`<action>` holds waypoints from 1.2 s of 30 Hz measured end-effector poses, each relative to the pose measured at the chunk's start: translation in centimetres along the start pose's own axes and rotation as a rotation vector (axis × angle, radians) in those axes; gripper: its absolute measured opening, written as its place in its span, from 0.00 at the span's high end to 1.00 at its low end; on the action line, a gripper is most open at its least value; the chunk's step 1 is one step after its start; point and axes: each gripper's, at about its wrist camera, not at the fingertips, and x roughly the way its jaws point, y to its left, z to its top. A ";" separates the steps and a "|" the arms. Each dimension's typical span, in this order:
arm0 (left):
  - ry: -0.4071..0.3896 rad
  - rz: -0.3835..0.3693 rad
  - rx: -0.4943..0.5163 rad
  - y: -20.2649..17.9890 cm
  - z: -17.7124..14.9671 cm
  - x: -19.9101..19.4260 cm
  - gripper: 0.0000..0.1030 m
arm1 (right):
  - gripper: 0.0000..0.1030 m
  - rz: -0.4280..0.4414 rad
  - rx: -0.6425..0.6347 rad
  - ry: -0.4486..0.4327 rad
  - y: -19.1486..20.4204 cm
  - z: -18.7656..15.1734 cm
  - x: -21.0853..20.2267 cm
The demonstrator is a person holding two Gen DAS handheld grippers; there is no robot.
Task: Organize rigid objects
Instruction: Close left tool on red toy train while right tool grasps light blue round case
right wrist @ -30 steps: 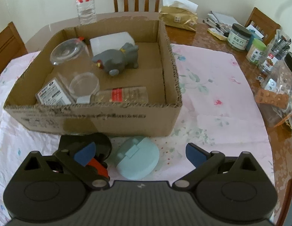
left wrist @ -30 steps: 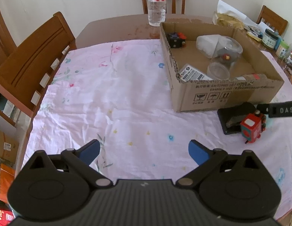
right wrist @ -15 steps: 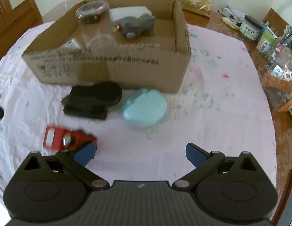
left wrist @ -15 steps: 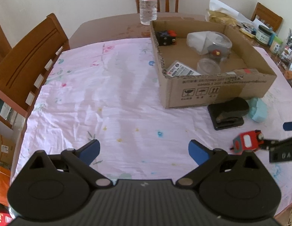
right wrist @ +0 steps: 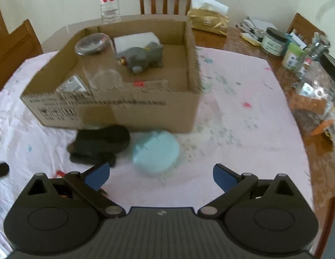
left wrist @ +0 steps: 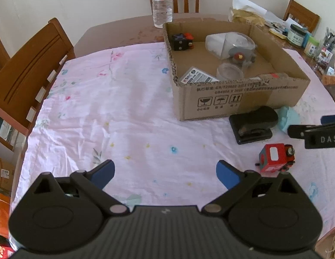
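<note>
A cardboard box (left wrist: 249, 99) (right wrist: 132, 108) stands on the pink cloth and holds a grey toy animal (right wrist: 143, 58), a clear cup (right wrist: 98, 62), a white container, a dark cube toy (left wrist: 181, 41) and a label card. In front of it lie a black hole punch (left wrist: 252, 124) (right wrist: 100, 142), a light blue round case (right wrist: 155, 152) (left wrist: 289, 118) and a red toy train (left wrist: 275, 158). My left gripper (left wrist: 165, 172) is open and empty above bare cloth. My right gripper (right wrist: 159, 174) is open and empty, just in front of the blue case; it shows in the left wrist view (left wrist: 314, 133).
A water bottle (left wrist: 162, 2) stands behind the box. Wooden chairs (left wrist: 27, 64) ring the table. Jars, bottles and bags (right wrist: 301, 58) crowd the right side of the table. A gold packet with tissue (right wrist: 207, 20) lies at the back.
The red train was let go and lies on the cloth. My right gripper has moved forward toward the blue case. My left gripper has moved slightly closer to the box.
</note>
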 end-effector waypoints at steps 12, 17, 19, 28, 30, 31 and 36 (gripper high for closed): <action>0.017 -0.002 -0.016 1.0 -0.9 0.0 0.03 | 0.00 0.047 -0.161 0.036 2.0 -2.6 0.1; 0.022 -0.050 -0.006 0.3 -0.8 -0.3 0.03 | 0.00 -0.001 -0.117 -0.016 0.7 -1.2 2.1; 0.021 -0.069 0.007 -0.2 -0.8 -0.4 0.03 | 0.00 -0.017 -0.098 -0.030 0.4 -0.6 3.1; 0.021 -0.132 0.118 -2.8 -1.0 -0.8 0.03 | 0.00 -0.015 -0.072 -0.018 -2.8 -0.4 4.4; 0.022 -0.161 0.151 -3.5 -1.0 -0.8 0.03 | 0.00 -0.016 -0.061 -0.017 -3.8 -0.6 4.3; 0.023 -0.180 0.171 -3.9 -1.0 -0.8 0.03 | 0.00 -0.014 -0.059 -0.016 -4.2 -0.7 4.2; 0.025 -0.267 0.299 -6.6 -1.8 -0.6 0.04 | 0.00 -0.014 -0.060 -0.012 -5.0 -0.7 4.1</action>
